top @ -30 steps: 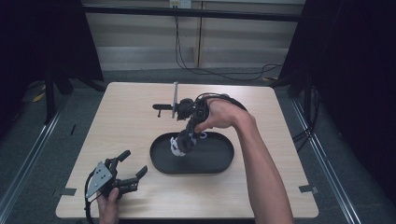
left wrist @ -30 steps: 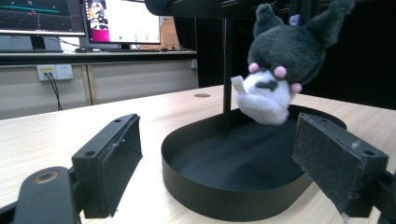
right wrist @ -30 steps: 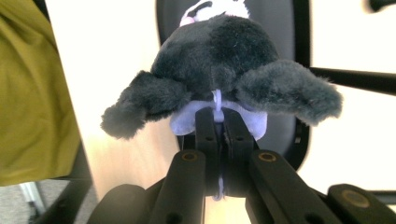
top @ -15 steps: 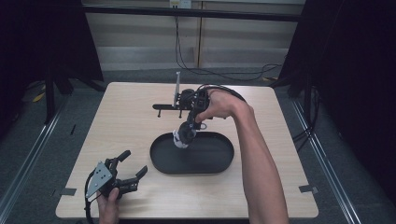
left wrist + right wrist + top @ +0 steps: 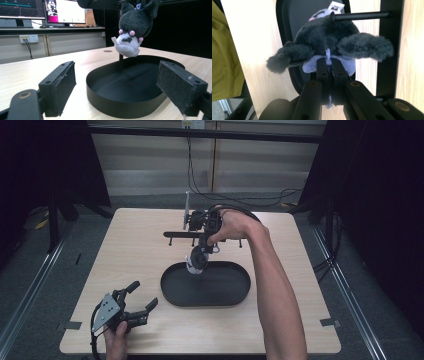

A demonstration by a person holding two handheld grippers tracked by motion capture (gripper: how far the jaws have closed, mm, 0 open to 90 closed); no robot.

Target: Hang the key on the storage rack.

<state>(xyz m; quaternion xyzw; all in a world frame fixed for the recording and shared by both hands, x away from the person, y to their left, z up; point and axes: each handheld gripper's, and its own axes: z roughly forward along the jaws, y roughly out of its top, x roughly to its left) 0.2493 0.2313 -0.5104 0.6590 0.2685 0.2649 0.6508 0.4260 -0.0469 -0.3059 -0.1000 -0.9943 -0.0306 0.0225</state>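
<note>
So the right hand-held gripper (image 5: 200, 257) is clamped on the plush toy's (image 5: 132, 27) loop above the black tray (image 5: 240, 292); left hand-held gripper (image 5: 142, 302) sits apart on the worktop (image 5: 125, 250).

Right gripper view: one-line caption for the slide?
Right gripper shut on the plush toy's hang loop, toy held over the black tray beside the rack peg.

Plush toy (image 5: 196, 261) above tray's (image 5: 235, 297) far rim

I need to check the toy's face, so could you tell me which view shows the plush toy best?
The left gripper view: the plush toy hangs there side-on, face and pink spots clear. The right gripper view shows its dark back and ears; the high view shows it small.
</note>
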